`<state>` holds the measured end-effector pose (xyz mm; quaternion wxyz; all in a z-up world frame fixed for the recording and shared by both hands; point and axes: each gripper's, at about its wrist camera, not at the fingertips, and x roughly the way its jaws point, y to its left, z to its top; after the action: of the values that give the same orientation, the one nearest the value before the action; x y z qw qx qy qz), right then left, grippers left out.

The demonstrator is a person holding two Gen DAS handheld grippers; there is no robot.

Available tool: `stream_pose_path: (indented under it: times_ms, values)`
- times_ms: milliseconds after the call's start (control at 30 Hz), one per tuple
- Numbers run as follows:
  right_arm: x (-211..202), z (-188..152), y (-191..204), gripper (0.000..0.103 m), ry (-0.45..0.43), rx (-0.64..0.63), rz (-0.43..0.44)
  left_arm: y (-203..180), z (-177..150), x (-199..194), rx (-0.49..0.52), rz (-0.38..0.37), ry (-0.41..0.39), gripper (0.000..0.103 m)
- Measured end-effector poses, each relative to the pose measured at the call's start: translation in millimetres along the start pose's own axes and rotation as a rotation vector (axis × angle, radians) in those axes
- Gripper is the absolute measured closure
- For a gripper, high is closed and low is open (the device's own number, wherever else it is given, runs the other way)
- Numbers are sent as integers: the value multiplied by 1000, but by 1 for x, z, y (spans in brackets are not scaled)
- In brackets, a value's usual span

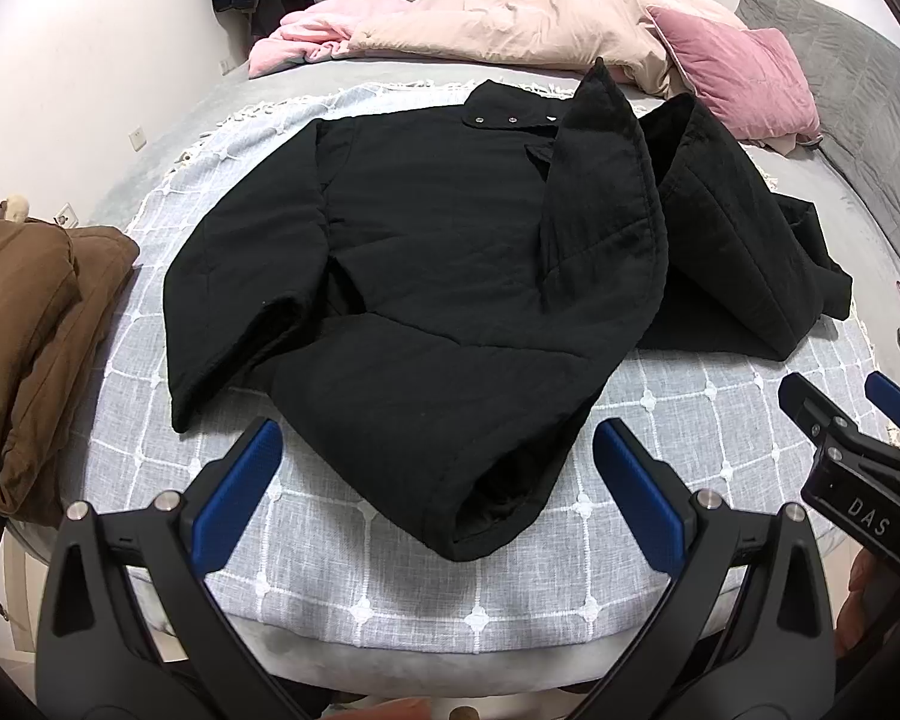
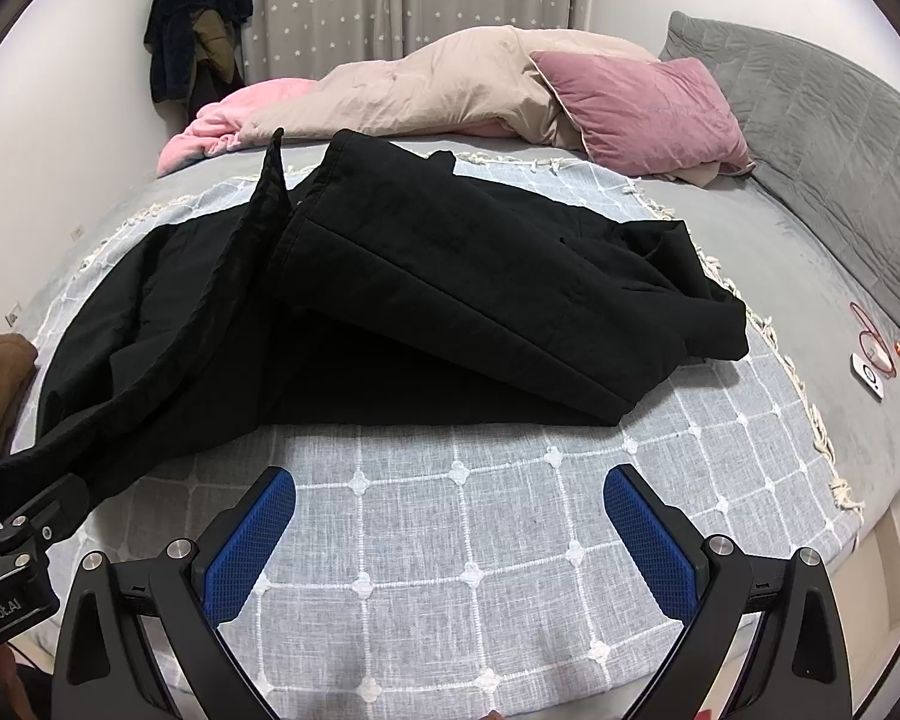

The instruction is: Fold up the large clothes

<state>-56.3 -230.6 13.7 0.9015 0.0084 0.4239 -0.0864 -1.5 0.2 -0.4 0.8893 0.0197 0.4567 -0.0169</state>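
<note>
Hovering both grippers with jaws spread and empty, left gripper (image 1: 438,468) over black jacket (image 1: 450,252) hem; next I should pinch the rumpled right side ahead of right gripper (image 2: 450,516).

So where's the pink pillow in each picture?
Left wrist view: the pink pillow sits upper right, behind the black jacket.
Right wrist view: the pillow sits upper right of centre.
Shared landmark: the beige duvet just left of it.
</note>
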Motion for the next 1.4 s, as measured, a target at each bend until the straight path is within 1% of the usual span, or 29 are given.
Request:
stream_pose_path:
  times_ms: [233,400,600,1000,1400]
  values:
    - [0,0,0,0,1,-1,0,4,0,3,-20,0,21,0]
    - [2,-1,1,0,4,-8,-2,4,1,0,-15,17,4,0]
    - [2,-1,1,0,5,-9,-3,10,2,2,-38,29,12,0]
    - [3,-1,0,0,6,-9,-3,11,1,2,-34,30,12,0]
    - [3,-2,-1,0,9,-7,-3,11,0,2,-32,14,18,0]
